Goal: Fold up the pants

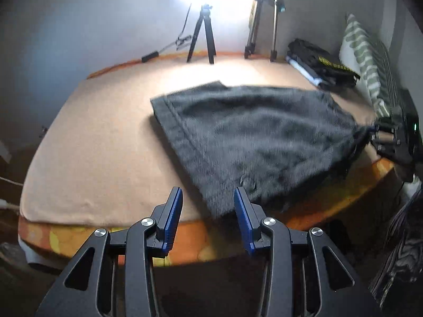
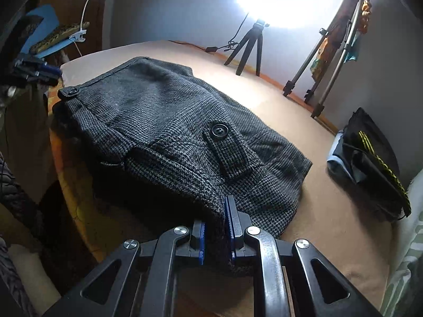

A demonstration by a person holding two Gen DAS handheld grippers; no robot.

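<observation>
The dark grey checked pants (image 1: 253, 137) lie folded on the tan bed cover (image 1: 100, 137). My left gripper (image 1: 208, 198) is open and empty, at the near edge of the bed, just short of the pants' near corner. My right gripper (image 2: 215, 227) is shut on a bunched edge of the pants (image 2: 185, 137), with cloth pinched between the blue pads. It also shows in the left wrist view (image 1: 375, 134) at the pants' right corner. A buttoned pocket flap (image 2: 230, 148) faces up.
Two tripods (image 1: 202, 37) (image 1: 264, 18) stand at the far edge by a bright lamp. A folded black garment with yellow print (image 1: 320, 63) lies far right, next to a green striped pillow (image 1: 367, 63). The orange mattress edge (image 1: 185, 240) runs below my left gripper.
</observation>
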